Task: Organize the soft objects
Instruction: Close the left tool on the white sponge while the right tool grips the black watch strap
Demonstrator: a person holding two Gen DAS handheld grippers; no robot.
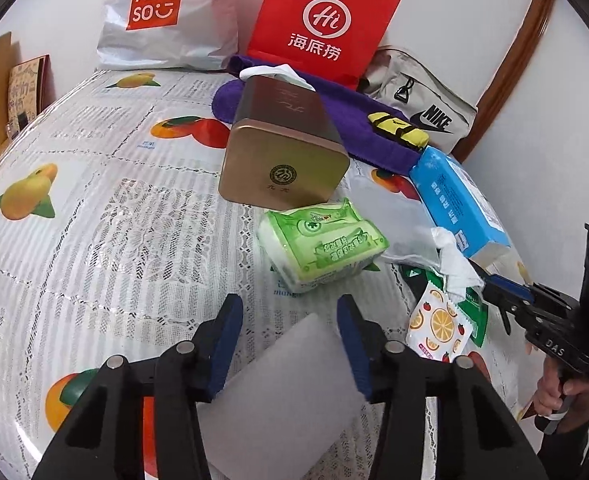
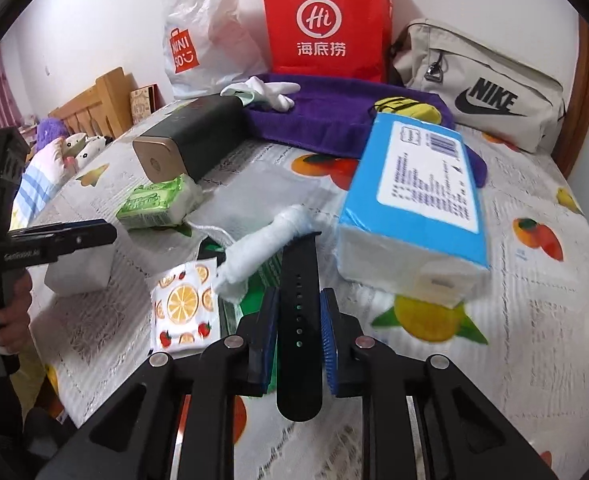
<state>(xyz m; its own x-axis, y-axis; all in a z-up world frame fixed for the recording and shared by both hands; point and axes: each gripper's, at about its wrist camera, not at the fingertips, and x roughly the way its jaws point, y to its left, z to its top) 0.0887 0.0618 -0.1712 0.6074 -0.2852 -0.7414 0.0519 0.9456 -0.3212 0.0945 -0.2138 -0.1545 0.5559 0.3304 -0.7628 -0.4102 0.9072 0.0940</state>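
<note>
A white foam block [image 1: 282,384] is seen between the blue pads of the left gripper [image 1: 290,344]; both pads lie against its sides, so it is taken as grasped. The block rests on the fruit-print tablecloth [image 1: 94,220] near the table's front edge. In the right wrist view the same gripper [image 2: 94,236] is seen from the side over the block [image 2: 80,270], toward the left edge.

A black perforated strap [image 2: 299,320] is clamped between the pads of the right gripper [image 2: 299,332], lengthwise along the fingers. Its far end lies just beside a rolled white cloth [image 2: 262,240]. A citrus-print sachet [image 2: 184,304] lies left of the strap, partly over green packaging.

Mid-table, a green tissue pack [image 1: 322,240] is noted touching the end of a gold tin [image 1: 282,152] laid on its side. A blue tissue pack [image 2: 414,200] lies toward the right edge, tilted, its far end over a purple towel [image 2: 326,116]. A yellow toy [image 1: 398,128] lies on that towel.

Along the back edge are recorded a white Miniso bag [image 1: 154,16], a red paper bag [image 1: 318,24] and a beige Nike pouch [image 2: 482,88].
</note>
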